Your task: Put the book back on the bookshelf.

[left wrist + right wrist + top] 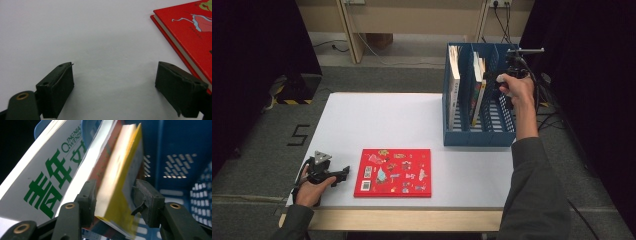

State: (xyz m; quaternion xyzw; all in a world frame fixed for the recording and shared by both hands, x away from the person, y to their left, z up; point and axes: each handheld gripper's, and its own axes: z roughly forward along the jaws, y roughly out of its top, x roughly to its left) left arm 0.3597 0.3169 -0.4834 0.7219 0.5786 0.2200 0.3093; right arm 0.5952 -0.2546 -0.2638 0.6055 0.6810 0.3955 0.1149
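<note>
Motion blur smears yellow book (117, 185) between jaws.

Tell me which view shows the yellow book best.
The right gripper view: the yellow book stands close up between the right gripper jaws, which look apart from it. The high view shows it small in the blue rack. The left gripper view shows the red book instead.

Yellow-covered book (122, 182), upright, leaning in blue rack's (477, 135) middle compartment, beside white book (50, 177)
</note>
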